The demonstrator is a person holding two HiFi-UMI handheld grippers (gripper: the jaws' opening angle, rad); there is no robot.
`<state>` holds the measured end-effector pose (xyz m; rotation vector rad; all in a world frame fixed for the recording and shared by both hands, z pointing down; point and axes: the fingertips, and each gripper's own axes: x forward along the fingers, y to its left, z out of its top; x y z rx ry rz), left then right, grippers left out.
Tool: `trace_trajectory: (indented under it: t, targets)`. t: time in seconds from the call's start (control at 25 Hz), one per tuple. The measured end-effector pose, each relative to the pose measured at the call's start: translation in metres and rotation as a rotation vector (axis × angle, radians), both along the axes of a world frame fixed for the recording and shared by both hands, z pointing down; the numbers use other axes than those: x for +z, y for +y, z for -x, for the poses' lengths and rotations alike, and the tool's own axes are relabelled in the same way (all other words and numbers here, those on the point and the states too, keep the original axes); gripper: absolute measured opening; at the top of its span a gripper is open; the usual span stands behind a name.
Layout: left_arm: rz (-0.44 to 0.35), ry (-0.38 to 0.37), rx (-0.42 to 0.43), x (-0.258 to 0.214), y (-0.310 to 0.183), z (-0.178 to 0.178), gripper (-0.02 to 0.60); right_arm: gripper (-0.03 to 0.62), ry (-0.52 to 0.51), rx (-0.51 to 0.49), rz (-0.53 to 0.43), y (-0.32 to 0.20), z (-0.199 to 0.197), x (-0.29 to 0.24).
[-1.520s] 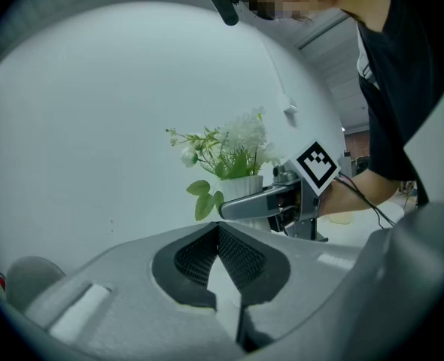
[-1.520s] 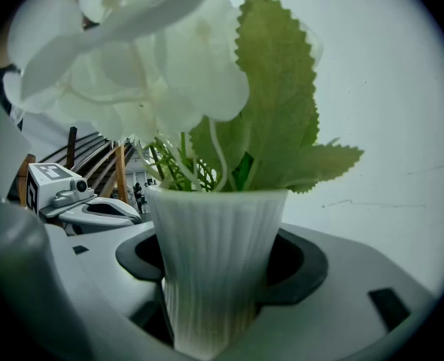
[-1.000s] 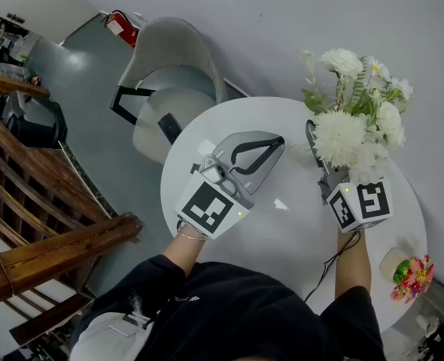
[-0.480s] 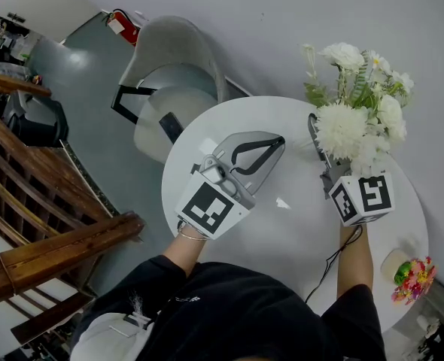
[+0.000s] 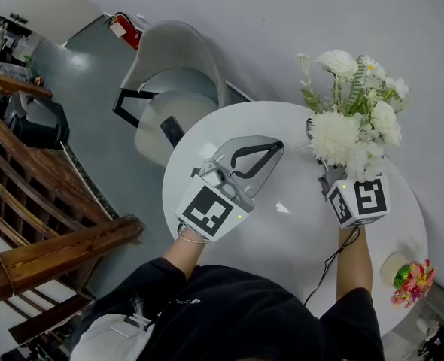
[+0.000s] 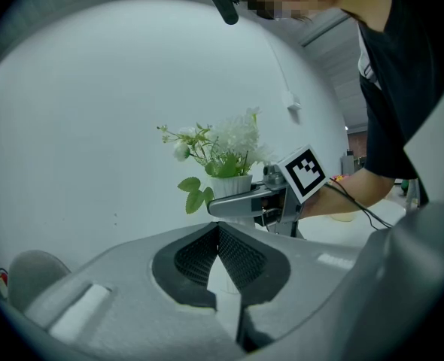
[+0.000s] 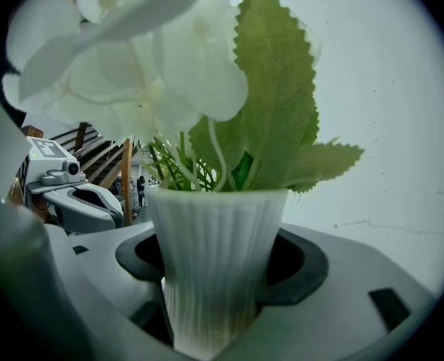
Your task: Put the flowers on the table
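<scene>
Evidently the setting-down is underway: the right claw (image 7: 220, 275) is clenching the ribbed vase (image 6: 229, 186) of flowers (image 5: 354, 130) over the worktop (image 5: 282, 235), base contact unclear. The left claw (image 6: 219, 232) is hovering clenched, empty. Next is calling for gentle lowering, then releasing.
</scene>
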<state>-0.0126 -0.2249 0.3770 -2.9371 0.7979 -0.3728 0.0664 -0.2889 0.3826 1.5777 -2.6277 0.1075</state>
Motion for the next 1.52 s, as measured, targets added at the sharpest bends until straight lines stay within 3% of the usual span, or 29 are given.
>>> trace_trajectory:
  t: [0.92,1.2,1.52]
  targets:
    - [-0.014,0.005,0.006,-0.014,-0.003,-0.008,-0.002,0.342,0.013,-0.022,0.002,-0.001,0.001,-0.002]
    - [-0.032,0.008,0.012,-0.020,-0.001,-0.011,-0.002,0.393,0.038,-0.060,-0.008,0.002,0.006,-0.004]
    - [-0.058,0.019,0.019,-0.032,0.010,-0.008,-0.002,0.399,-0.003,-0.014,-0.043,0.012,-0.001,-0.025]
